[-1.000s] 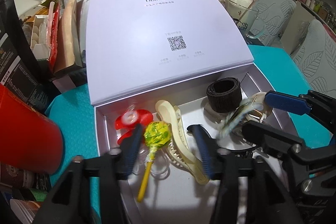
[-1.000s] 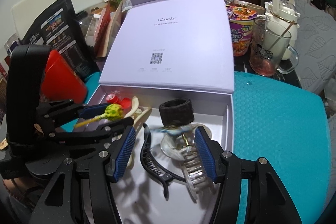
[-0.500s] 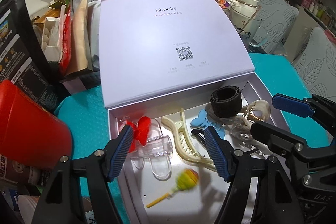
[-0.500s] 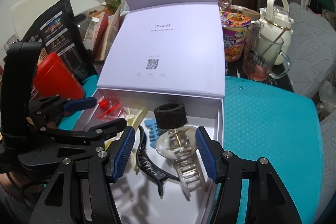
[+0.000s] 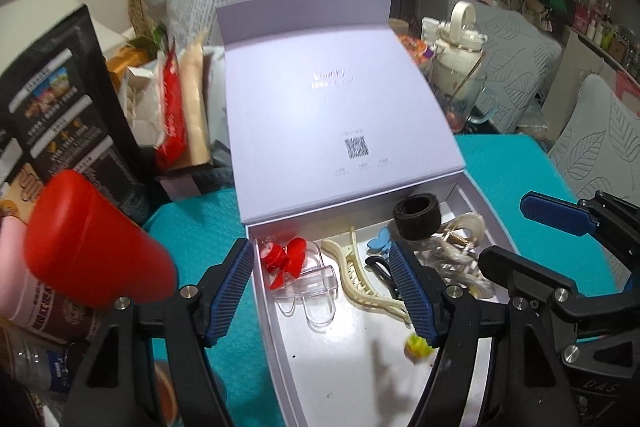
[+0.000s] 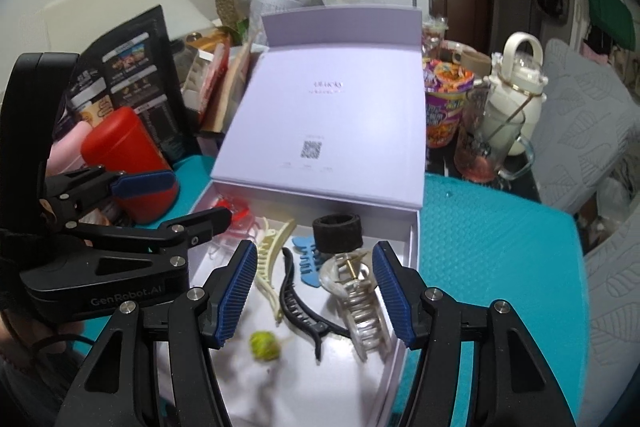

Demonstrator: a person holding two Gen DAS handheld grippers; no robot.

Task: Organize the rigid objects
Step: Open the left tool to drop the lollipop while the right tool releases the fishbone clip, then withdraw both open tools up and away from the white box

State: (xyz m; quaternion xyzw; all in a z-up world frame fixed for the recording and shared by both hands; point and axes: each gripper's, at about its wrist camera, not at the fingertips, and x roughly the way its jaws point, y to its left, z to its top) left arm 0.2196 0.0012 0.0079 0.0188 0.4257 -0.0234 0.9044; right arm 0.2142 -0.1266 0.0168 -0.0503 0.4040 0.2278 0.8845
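Note:
A lavender box (image 5: 262, 303) lies open on the teal mat, its lid (image 5: 340, 115) leaning back. Inside lie a red clip (image 5: 286, 259) on a clear holder, a cream hair clip (image 5: 360, 283), a blue butterfly clip (image 5: 380, 239), a black ring (image 5: 416, 217), a clear claw clip (image 6: 360, 299), a black clip (image 6: 304, 311) and a yellow-green lollipop (image 6: 264, 345). My left gripper (image 5: 322, 287) hovers open above the box's left part and holds nothing. My right gripper (image 6: 316, 291) hangs open over the claw clip and touches nothing. Each gripper shows in the other's view: the right gripper (image 5: 504, 230) and the left gripper (image 6: 200, 197).
A red cup (image 5: 100, 259) lies tipped just left of the box. Black snack bags (image 5: 64, 123) and packets crowd the back left. A glass mug (image 6: 488, 147), a white kettle (image 6: 516, 87) and a noodle cup (image 6: 446, 107) stand behind the teal mat (image 6: 500, 267).
The lollipop that sat between my left fingers has dropped to the box floor and rolled toward the front. The claw clip settled in the box. Both grippers rose and drew back.

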